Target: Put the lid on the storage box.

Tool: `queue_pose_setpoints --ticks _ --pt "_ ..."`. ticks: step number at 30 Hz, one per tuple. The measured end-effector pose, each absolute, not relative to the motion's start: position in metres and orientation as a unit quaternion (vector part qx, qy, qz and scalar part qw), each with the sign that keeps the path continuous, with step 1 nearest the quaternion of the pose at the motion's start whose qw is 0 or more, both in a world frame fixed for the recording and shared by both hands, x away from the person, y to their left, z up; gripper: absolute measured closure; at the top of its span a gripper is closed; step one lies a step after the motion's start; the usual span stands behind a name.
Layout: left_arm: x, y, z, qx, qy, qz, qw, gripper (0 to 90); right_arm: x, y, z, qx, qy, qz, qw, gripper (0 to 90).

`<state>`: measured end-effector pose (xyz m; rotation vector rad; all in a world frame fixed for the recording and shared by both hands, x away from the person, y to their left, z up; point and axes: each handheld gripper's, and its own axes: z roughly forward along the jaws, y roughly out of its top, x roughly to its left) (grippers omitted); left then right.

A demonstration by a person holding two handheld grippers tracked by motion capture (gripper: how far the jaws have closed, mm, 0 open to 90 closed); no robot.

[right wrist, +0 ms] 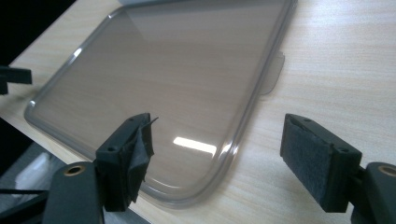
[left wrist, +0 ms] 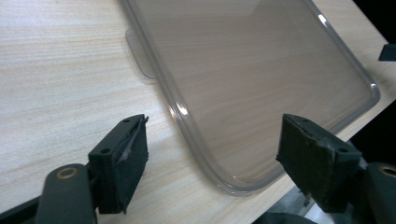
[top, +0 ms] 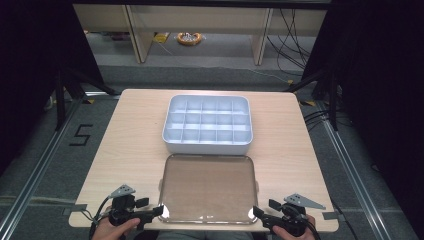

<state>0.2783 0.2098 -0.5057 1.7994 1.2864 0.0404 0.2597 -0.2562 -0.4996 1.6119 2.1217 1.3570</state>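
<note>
A clear plastic lid [top: 207,187] lies flat on the wooden table [top: 130,140], near its front edge. Behind it stands a pale grey box [top: 207,125] divided into several compartments, all bare. My left gripper [top: 150,207] sits at the lid's front left corner, open. In the left gripper view the lid [left wrist: 261,60] has that corner between the gripper's [left wrist: 215,140] spread jaws, and the pads do not press it. My right gripper [top: 265,208] is open at the front right corner. In the right gripper view the lid [right wrist: 173,70] reaches between the gripper's [right wrist: 217,135] jaws, untouched.
Small tabs stick out from the lid's side edges [left wrist: 140,58] [right wrist: 274,74]. A person's hands hold both grippers at the table's front edge. Black stands flank the table, a "5" [top: 80,135] marks the floor at left, and desk legs and cables stand behind.
</note>
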Motion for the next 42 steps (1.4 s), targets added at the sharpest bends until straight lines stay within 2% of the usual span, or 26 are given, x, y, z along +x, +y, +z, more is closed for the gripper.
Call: queue_pose_setpoints --ticks 7,9,10,12,14,16,21,23,24,25,27,32,34,35,38,40,42 --pt "0.278 0.209 -0.505 0.725 0.519 0.008 0.453 26.4 0.261 -0.259 -0.502 0.554 0.684 0.472 0.038 27.3" --pt "0.277 0.208 -0.505 0.724 0.518 0.010 0.454 26.3 0.262 -0.259 -0.503 0.553 0.687 0.470 0.041 28.7" --pt "0.277 0.209 -0.504 0.727 0.516 0.015 0.452 26.2 0.262 -0.258 -0.503 0.552 0.681 0.480 0.023 28.9" --pt "0.276 0.208 -0.504 0.727 0.517 0.016 0.453 26.5 0.264 -0.259 -0.506 0.549 0.684 0.478 0.039 30.9" --pt "0.275 0.207 -0.504 0.727 0.513 0.012 0.457 27.4 0.261 -0.256 -0.502 0.563 0.674 0.477 0.021 32.9" --pt "0.275 0.206 -0.504 0.724 0.515 0.011 0.459 27.3 0.263 -0.258 -0.505 0.551 0.682 0.480 0.031 33.5" --pt "0.275 0.204 -0.505 0.725 0.517 0.009 0.455 26.5 0.266 -0.252 -0.505 0.571 0.664 0.482 0.006 33.5" --pt "0.274 0.204 -0.504 0.724 0.517 0.010 0.457 26.5 0.269 -0.254 -0.509 0.557 0.674 0.484 0.024 33.6" --pt "0.274 0.204 -0.504 0.723 0.518 0.011 0.457 26.9 0.267 -0.251 -0.507 0.574 0.663 0.480 0.005 33.7" --pt "0.275 0.204 -0.505 0.723 0.519 0.010 0.455 27.6 0.270 -0.251 -0.509 0.566 0.669 0.482 0.014 33.7" --pt "0.276 0.203 -0.505 0.722 0.521 0.015 0.455 28.8 0.270 -0.251 -0.509 0.573 0.662 0.484 0.001 33.8" --pt "0.283 0.200 -0.508 0.723 0.528 0.020 0.444 34.3 0.272 -0.252 -0.510 0.588 0.650 0.481 -0.019 34.3" --pt "0.287 0.198 -0.507 0.721 0.526 0.012 0.450 36.6 0.275 -0.252 -0.514 0.580 0.656 0.483 -0.004 34.6" --pt "0.290 0.201 -0.505 0.739 0.511 0.016 0.440 38.6 0.275 -0.252 -0.512 0.582 0.656 0.479 -0.009 34.8" --pt "0.294 0.199 -0.506 0.738 0.516 0.028 0.433 44.6 0.279 -0.255 -0.515 0.592 0.646 0.481 -0.020 35.6" --pt "0.297 0.200 -0.508 0.743 0.512 0.015 0.430 46.6 0.280 -0.255 -0.516 0.592 0.646 0.481 -0.013 35.6" --pt "0.300 0.198 -0.509 0.751 0.510 0.027 0.418 51.3 0.283 -0.252 -0.517 0.592 0.649 0.477 -0.012 36.2"
